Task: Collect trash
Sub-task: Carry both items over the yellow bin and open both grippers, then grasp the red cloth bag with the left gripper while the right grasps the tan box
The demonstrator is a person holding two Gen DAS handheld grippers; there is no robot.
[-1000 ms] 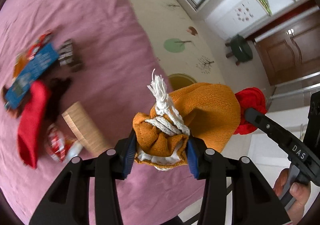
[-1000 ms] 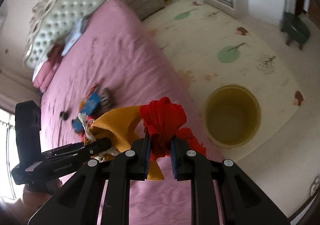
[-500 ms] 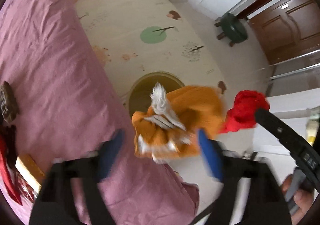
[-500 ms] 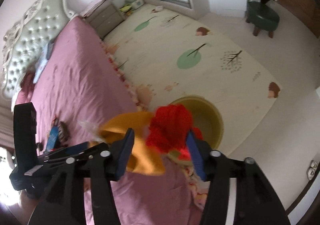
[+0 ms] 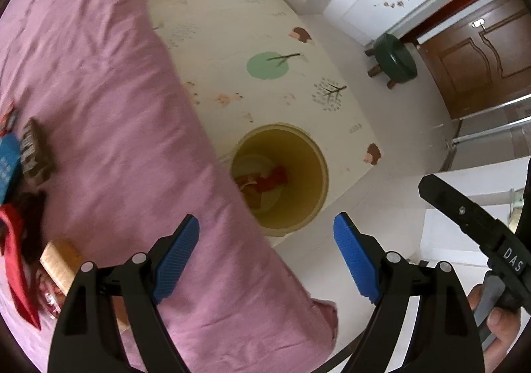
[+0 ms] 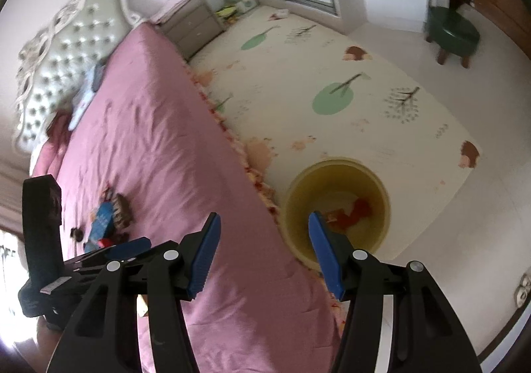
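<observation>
Two grippers hang over the bed edge, both empty. The left gripper point(image 5: 267, 248) has its jaws spread wide with nothing between them; the right gripper point(image 6: 264, 245) likewise stands with jaws apart and bare.

Progress: partial. The yellow bin point(image 5: 318, 154) stands on the play mat point(image 5: 232, 41), just beside the pink bed point(image 5: 99, 91). Inside it, on the bottom, lie red and orange cloth scraps point(image 5: 265, 182); the same scraps show in the right wrist view point(image 6: 355, 212). Nothing else can be made out in the bin.

Remaining: a cluster of trash lies on the bedspread, well apart from the bin. It includes a blue packet point(image 6: 103, 218), a dark brown wrapper point(image 5: 33, 154), a red piece point(image 5: 16, 260) and a tan box-like item point(image 5: 59, 261). These are judged still to be collected.
</observation>
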